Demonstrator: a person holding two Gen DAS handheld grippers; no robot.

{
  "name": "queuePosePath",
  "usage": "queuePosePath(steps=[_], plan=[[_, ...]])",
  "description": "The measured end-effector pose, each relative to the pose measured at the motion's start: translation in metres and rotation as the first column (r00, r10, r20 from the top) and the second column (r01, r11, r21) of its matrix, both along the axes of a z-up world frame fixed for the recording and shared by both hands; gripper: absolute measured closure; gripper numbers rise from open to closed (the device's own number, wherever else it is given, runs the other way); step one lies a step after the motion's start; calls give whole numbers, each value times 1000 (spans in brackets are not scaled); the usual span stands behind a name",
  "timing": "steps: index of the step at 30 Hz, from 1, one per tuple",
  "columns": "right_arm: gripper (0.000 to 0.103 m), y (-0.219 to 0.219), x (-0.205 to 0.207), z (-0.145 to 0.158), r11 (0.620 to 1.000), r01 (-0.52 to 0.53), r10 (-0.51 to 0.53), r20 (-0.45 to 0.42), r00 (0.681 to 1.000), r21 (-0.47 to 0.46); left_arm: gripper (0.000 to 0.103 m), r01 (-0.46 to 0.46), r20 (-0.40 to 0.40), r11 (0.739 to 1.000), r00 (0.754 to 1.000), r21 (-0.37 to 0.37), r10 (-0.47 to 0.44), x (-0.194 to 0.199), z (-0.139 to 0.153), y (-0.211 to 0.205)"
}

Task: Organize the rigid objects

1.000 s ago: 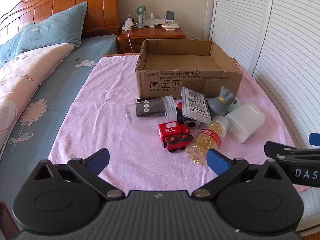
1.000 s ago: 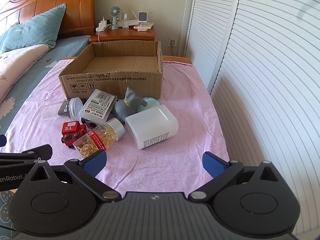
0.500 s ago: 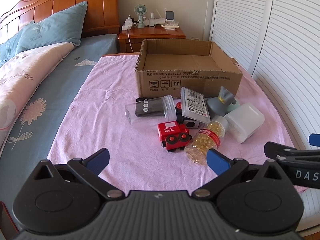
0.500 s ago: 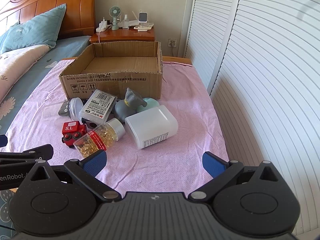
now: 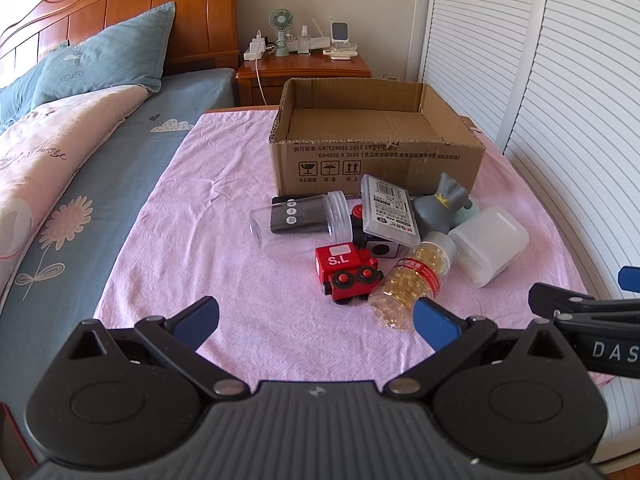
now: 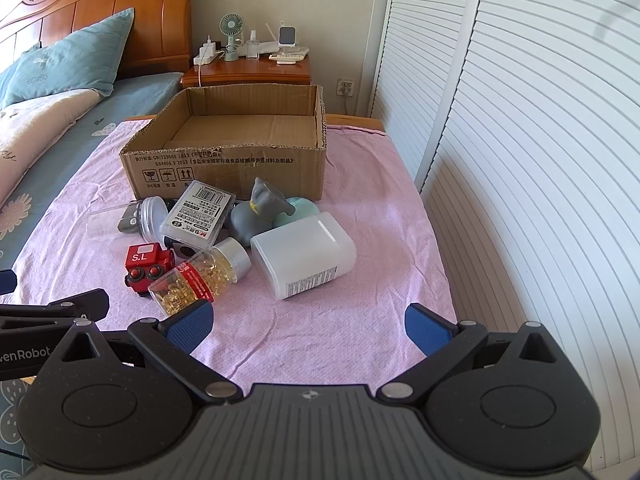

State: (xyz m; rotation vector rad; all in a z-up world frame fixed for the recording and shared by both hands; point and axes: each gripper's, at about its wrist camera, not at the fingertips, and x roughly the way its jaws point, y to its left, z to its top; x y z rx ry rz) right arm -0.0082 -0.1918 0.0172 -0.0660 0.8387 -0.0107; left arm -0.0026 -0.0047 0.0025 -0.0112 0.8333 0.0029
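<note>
Grippers [image 5: 316, 318] [image 6: 308, 322] spread, empty, before clutter.

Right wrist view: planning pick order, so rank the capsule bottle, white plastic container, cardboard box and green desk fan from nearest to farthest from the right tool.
1. Capsule bottle, by the tool's left finger.
2. White plastic container, centre.
3. Cardboard box, behind the pile.
4. Green desk fan, on the nightstand.

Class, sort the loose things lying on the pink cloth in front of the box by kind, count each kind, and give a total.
Jars and bottles: 3 (clear jar, capsule bottle, white bottle)
Toys: 2 (red train, grey toy)
Flat cases: 1 (case)
Partly hidden, kind unclear: 2 (black block, green thing)
Total: 8
</note>
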Motion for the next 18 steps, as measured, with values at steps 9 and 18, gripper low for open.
queuePosePath(steps=[9,18], plan=[[0,0,0,0,1000,-1,1,1,1000,1,1,-2,1,1000,1000,-2,2,0,0,0],[0,0,1,-1,1000,-6,6,3,1000,1,1,3,1,1000,1000,-11,-3,2,-1,1]])
